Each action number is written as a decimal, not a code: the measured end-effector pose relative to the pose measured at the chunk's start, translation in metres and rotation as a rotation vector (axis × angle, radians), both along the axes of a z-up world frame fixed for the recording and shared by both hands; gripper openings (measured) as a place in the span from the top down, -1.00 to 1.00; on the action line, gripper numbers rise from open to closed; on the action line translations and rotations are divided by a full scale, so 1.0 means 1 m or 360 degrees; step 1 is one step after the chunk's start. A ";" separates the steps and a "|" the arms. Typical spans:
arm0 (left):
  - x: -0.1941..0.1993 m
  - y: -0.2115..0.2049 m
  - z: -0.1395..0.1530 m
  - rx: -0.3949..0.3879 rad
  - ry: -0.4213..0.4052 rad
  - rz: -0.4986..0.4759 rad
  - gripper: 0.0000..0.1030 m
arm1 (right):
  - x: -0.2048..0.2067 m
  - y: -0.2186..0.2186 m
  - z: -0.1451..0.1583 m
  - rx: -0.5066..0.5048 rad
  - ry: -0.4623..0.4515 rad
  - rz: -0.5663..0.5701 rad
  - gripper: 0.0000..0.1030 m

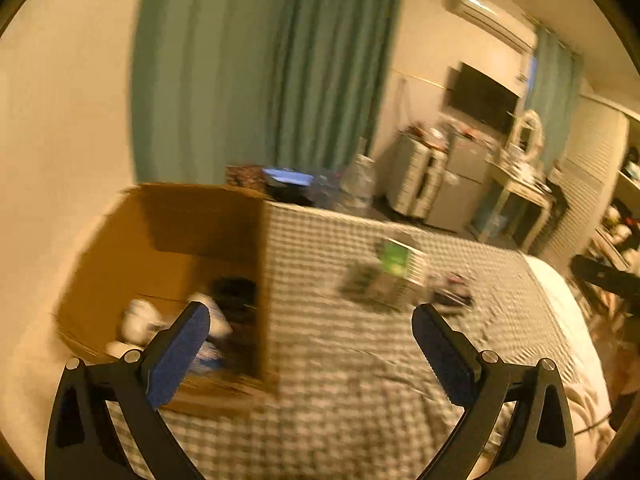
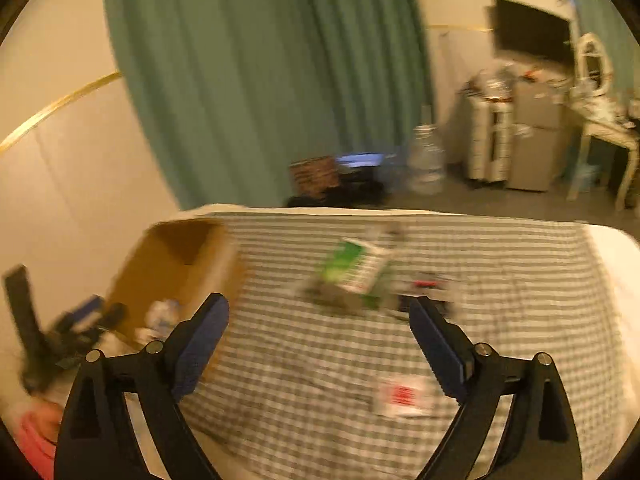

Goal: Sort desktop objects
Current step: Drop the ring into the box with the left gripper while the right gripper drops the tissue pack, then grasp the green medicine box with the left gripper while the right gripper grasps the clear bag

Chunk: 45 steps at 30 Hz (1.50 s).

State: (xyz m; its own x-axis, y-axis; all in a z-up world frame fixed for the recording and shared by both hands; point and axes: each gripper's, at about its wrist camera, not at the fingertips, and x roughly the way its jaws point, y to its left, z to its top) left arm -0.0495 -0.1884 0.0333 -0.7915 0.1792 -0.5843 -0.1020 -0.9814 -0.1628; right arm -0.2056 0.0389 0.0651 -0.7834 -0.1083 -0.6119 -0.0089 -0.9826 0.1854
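Both views are motion-blurred. An open cardboard box sits at the left of a checked cloth; white and dark items lie inside it. A green-and-white carton lies mid-cloth with dark small objects beside it. A white packet with red print lies near the front right. My left gripper is open and empty above the box's right wall. My right gripper is open and empty above the cloth. The left gripper also shows at far left in the right wrist view.
A green curtain hangs behind. A water jug, drawer units and a grey cabinet, a wall television and a desk stand beyond the far edge. A pink thing shows bottom left.
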 end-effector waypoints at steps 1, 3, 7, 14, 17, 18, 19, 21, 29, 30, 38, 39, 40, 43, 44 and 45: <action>0.000 0.014 -0.001 -0.0003 -0.0017 -0.0026 -1.00 | 0.008 0.018 -0.007 0.0011 -0.0014 -0.0046 -0.79; -0.001 0.039 -0.007 -0.0013 -0.0064 -0.0055 -1.00 | 0.013 0.040 -0.017 0.0003 -0.0025 -0.0094 -0.79; -0.008 0.083 -0.030 0.0028 -0.0179 -0.0028 -1.00 | 0.014 0.068 -0.049 -0.0101 -0.0052 -0.0107 -0.79; -0.042 0.108 -0.090 0.0162 -0.0365 0.0132 -1.00 | -0.024 0.087 -0.116 -0.0216 -0.0121 -0.0022 -0.79; -0.072 0.116 -0.112 0.0130 -0.0471 0.0161 -1.00 | -0.053 0.095 -0.144 -0.0250 -0.0192 -0.0025 -0.79; -0.081 0.118 -0.117 0.0116 -0.0478 0.0169 -1.00 | -0.063 0.099 -0.149 -0.0249 -0.0198 -0.0031 -0.79; -0.092 0.122 -0.121 0.0100 -0.0467 0.0176 -1.00 | -0.077 0.104 -0.153 -0.0237 -0.0192 -0.0039 -0.79; -0.112 0.127 -0.126 0.0081 -0.0436 0.0187 -1.00 | -0.090 0.108 -0.161 -0.0216 -0.0171 -0.0044 -0.79; -0.183 0.145 -0.148 0.0045 -0.0234 0.0040 -1.00 | -0.161 0.128 -0.204 -0.0301 -0.0257 -0.0026 -0.79; -0.188 0.146 -0.150 0.0027 -0.0212 0.0022 -1.00 | -0.165 0.127 -0.205 -0.0290 -0.0255 -0.0022 -0.78; -0.209 0.164 -0.164 -0.0117 -0.0094 -0.0179 -1.00 | -0.191 0.127 -0.219 -0.0378 -0.0297 0.0027 0.21; -0.210 0.168 -0.165 -0.0151 -0.0075 -0.0207 -1.00 | -0.189 0.128 -0.216 -0.0361 -0.0281 0.0020 0.33; -0.213 0.172 -0.165 -0.0172 -0.0062 -0.0227 -1.00 | -0.187 0.130 -0.212 -0.0346 -0.0259 0.0012 0.38; -0.219 0.181 -0.169 -0.0267 -0.0055 -0.0276 -0.97 | -0.182 0.133 -0.206 -0.0305 -0.0237 -0.0015 0.47; -0.220 0.183 -0.169 -0.0292 -0.0055 -0.0275 -0.87 | -0.181 0.133 -0.207 -0.0303 -0.0242 -0.0018 0.52; -0.220 0.183 -0.167 -0.0317 -0.0063 -0.0265 -0.65 | -0.179 0.134 -0.207 -0.0304 -0.0252 -0.0022 0.53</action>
State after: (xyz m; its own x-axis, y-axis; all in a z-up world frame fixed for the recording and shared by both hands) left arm -0.2694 -0.0049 -0.1341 -0.7368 0.1833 -0.6508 -0.2622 -0.9647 0.0251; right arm -0.3848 0.1728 -0.1417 -0.6817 -0.2238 -0.6966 -0.0657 -0.9295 0.3629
